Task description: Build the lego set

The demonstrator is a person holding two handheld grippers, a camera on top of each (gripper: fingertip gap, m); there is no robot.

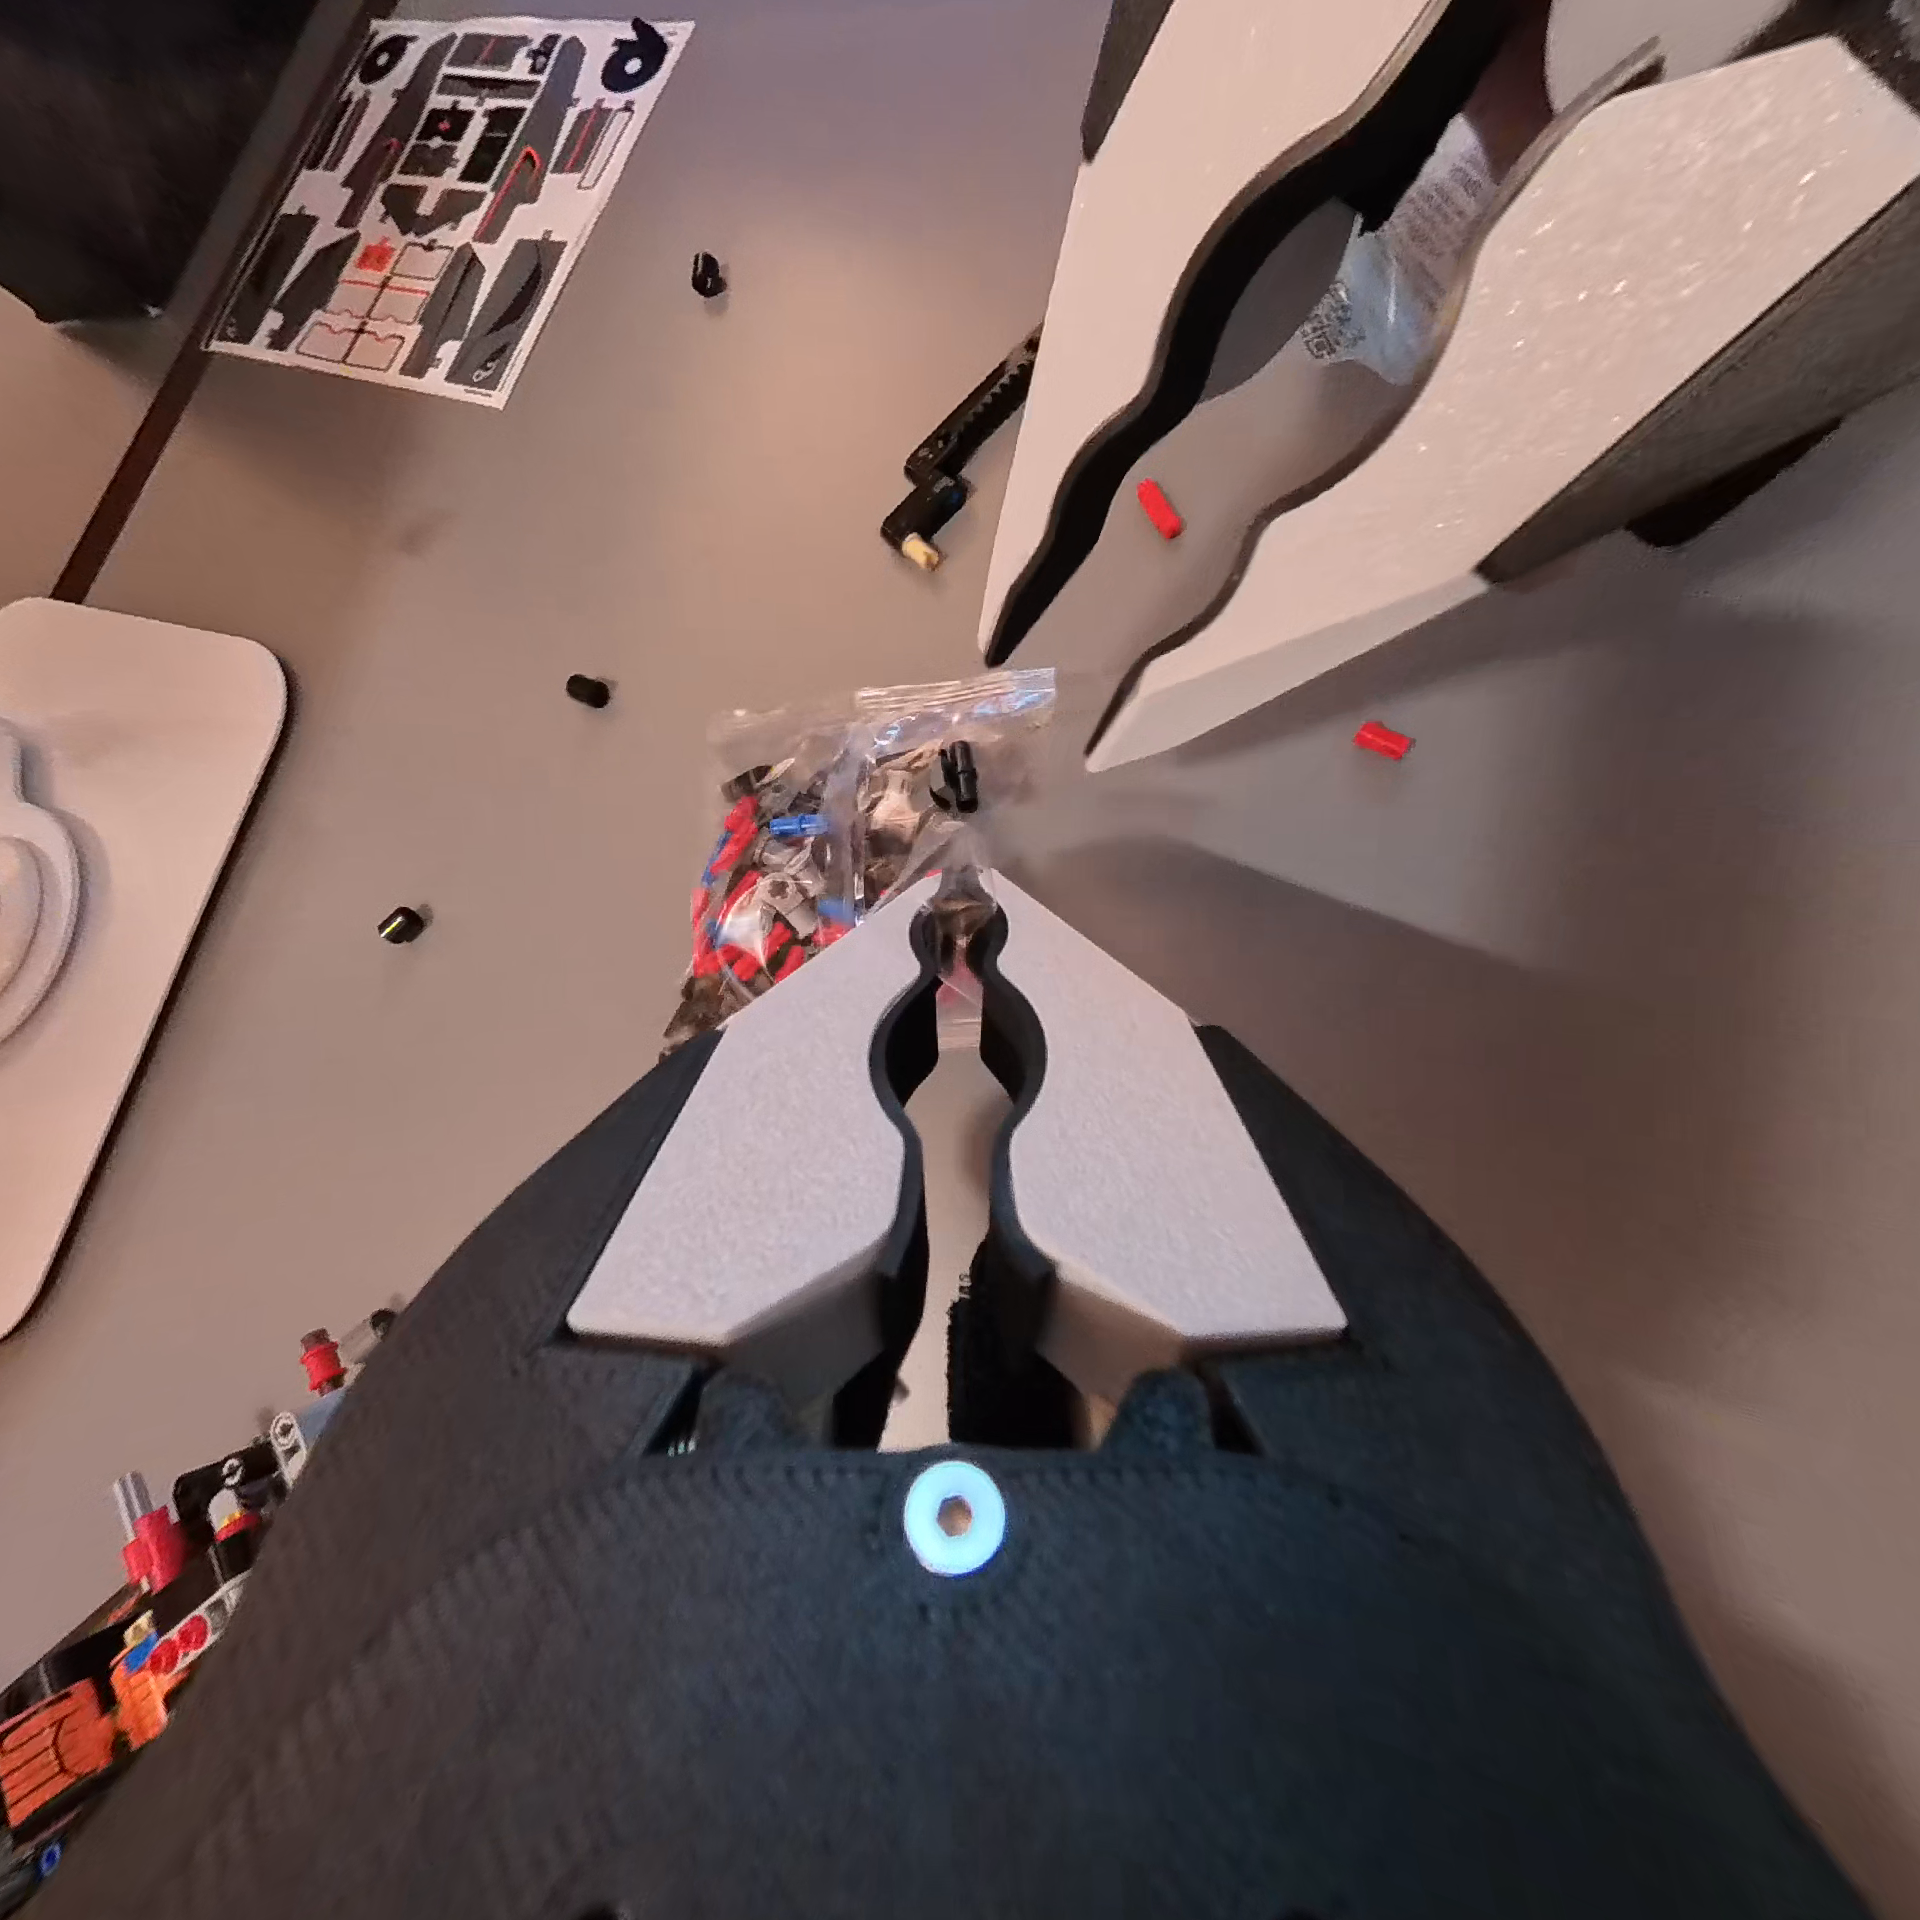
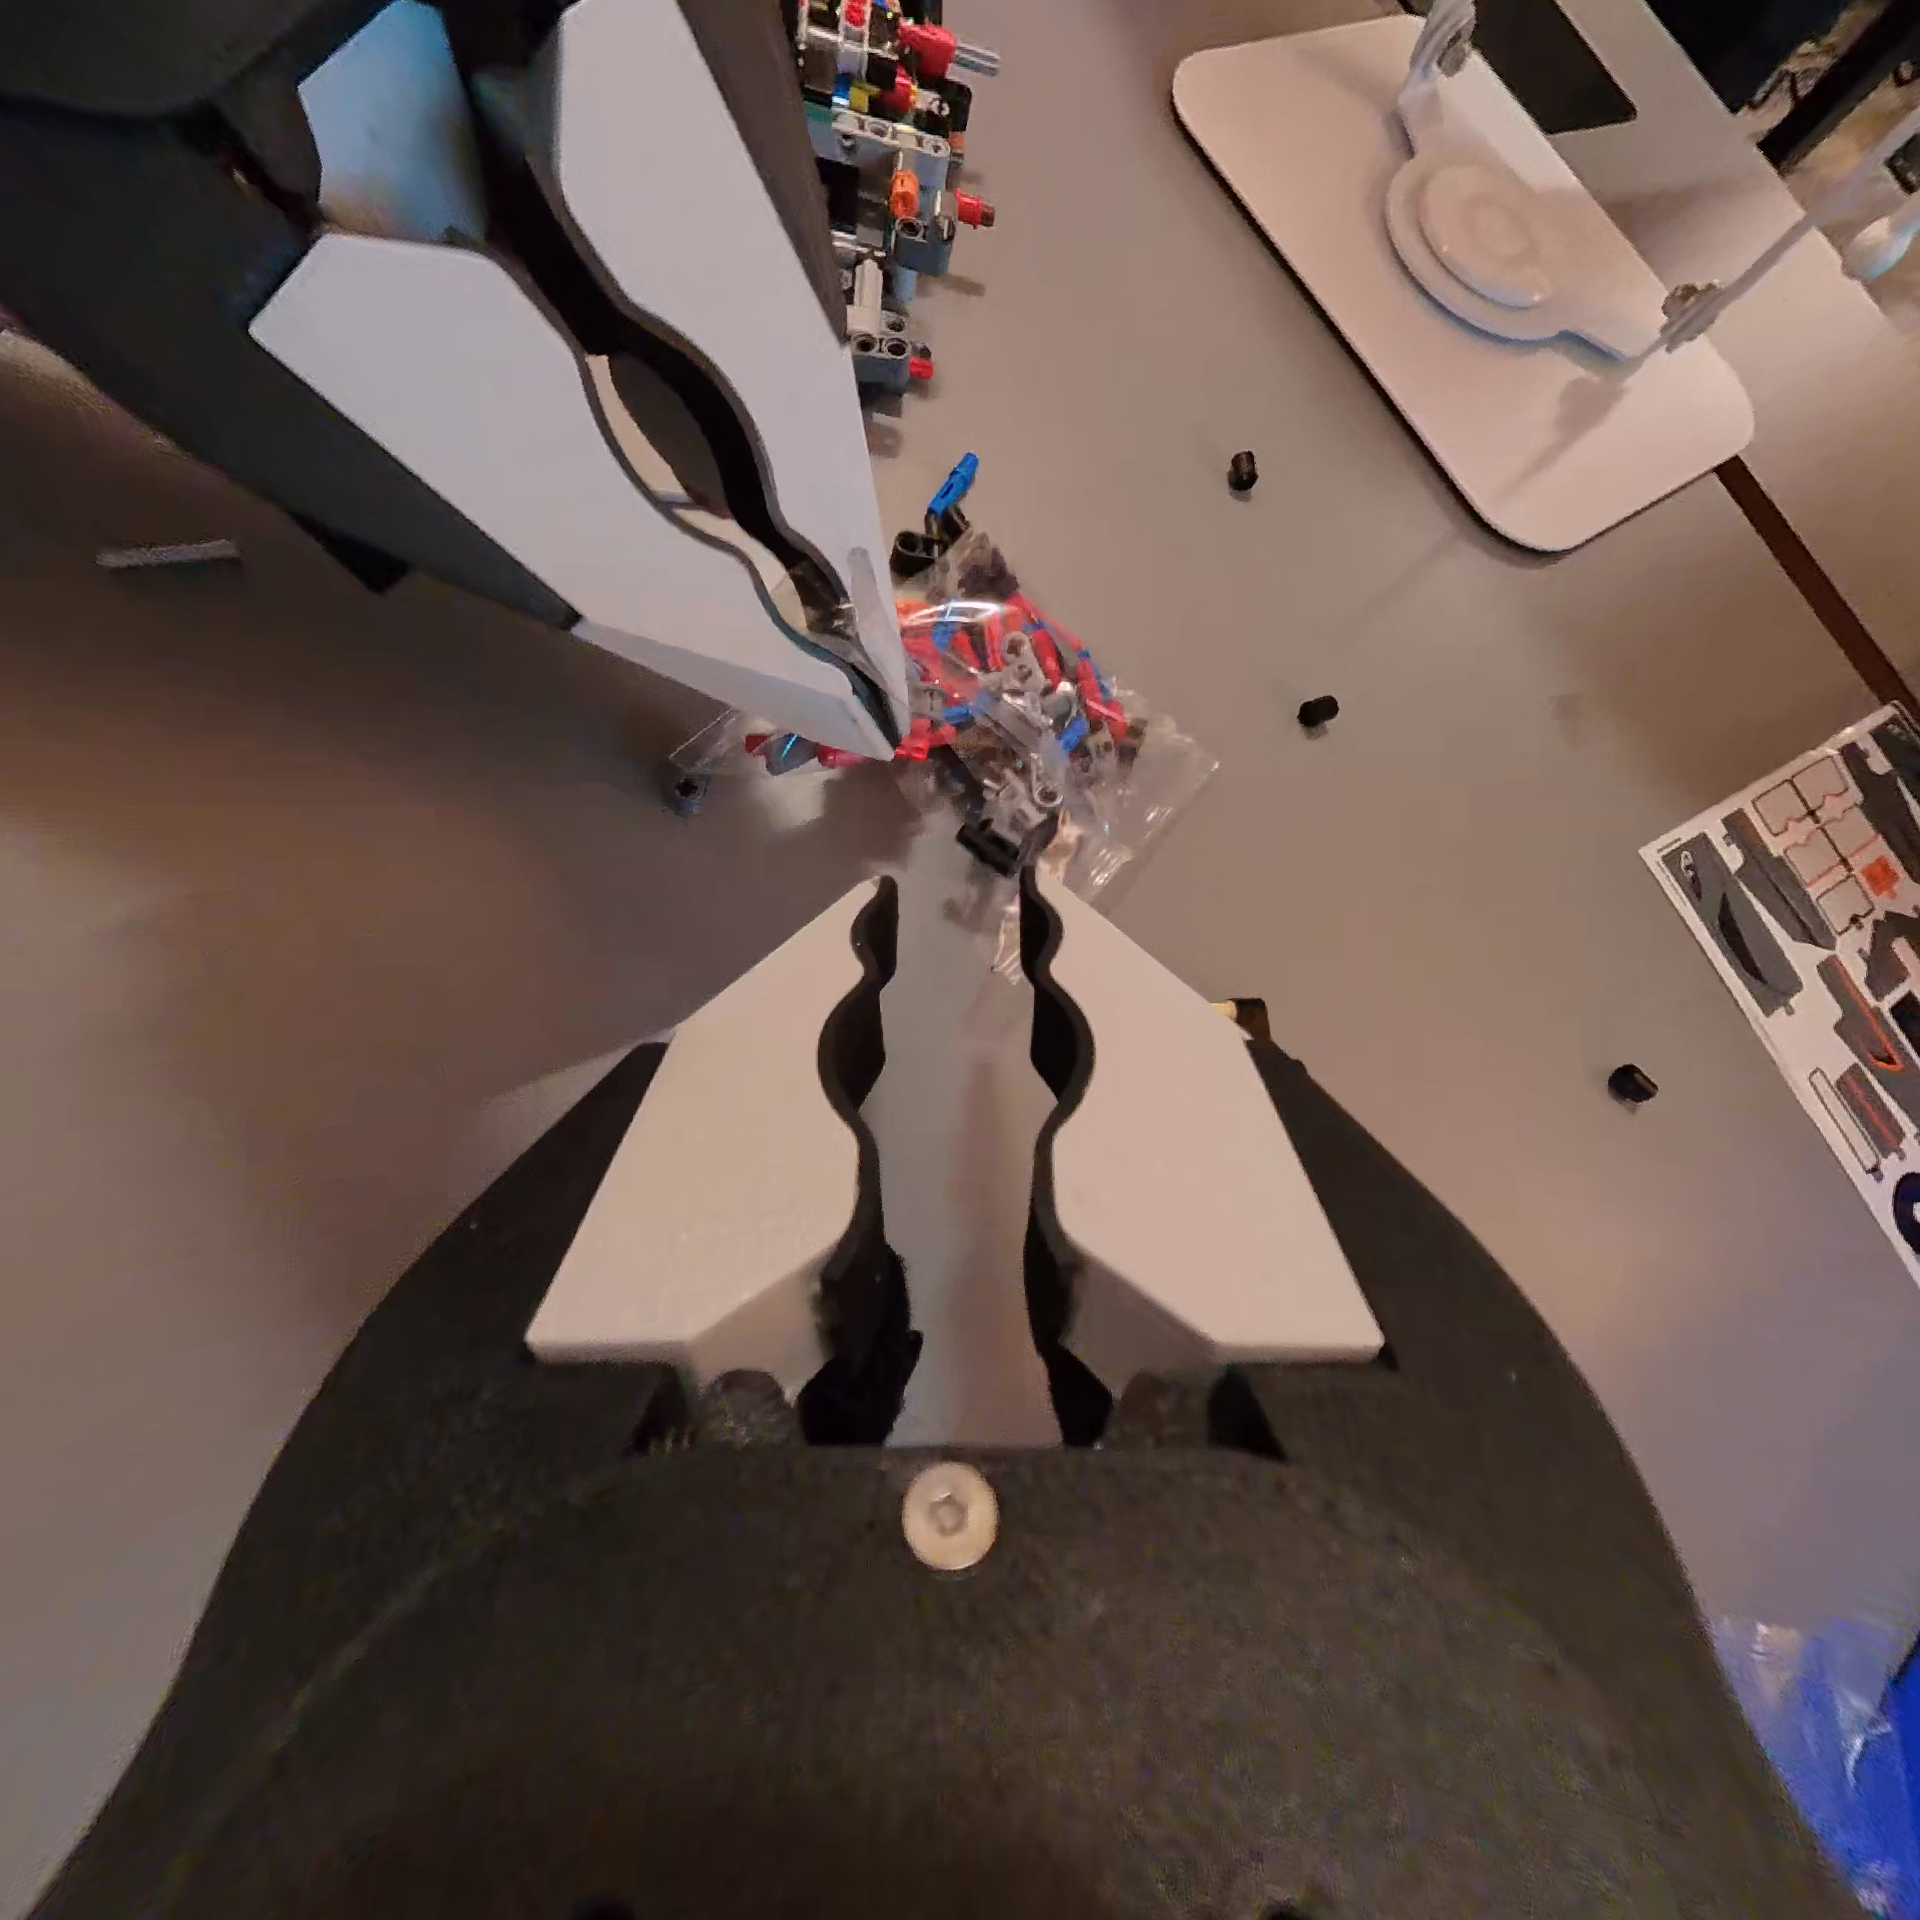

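Observation:
A clear plastic bag (image 1: 821,862) of small red, blue, grey and black lego parts lies on the grey table. My left gripper (image 1: 956,909) is shut on the bag's near edge, with plastic pinched between its tips. In the right wrist view, the left gripper (image 2: 885,727) grips the bag (image 2: 1039,717) at its left side. My right gripper (image 2: 956,894) is open and empty, its tips just short of the bag's near corner. In the left wrist view, the right gripper (image 1: 1042,712) hovers at the bag's far edge.
A partly built lego model (image 1: 135,1621) (image 2: 894,156) stands beside the left gripper. A sticker sheet (image 1: 447,197) (image 2: 1808,935), a white stand base (image 1: 104,883) (image 2: 1455,260), loose black pins (image 1: 589,689), red pins (image 1: 1382,740) and a black beam (image 1: 935,499) lie around. The tips of both grippers are at nearly the same place. Left tips and right tips are each some 20 cm from the partly built lego model (image 2: 894,156).

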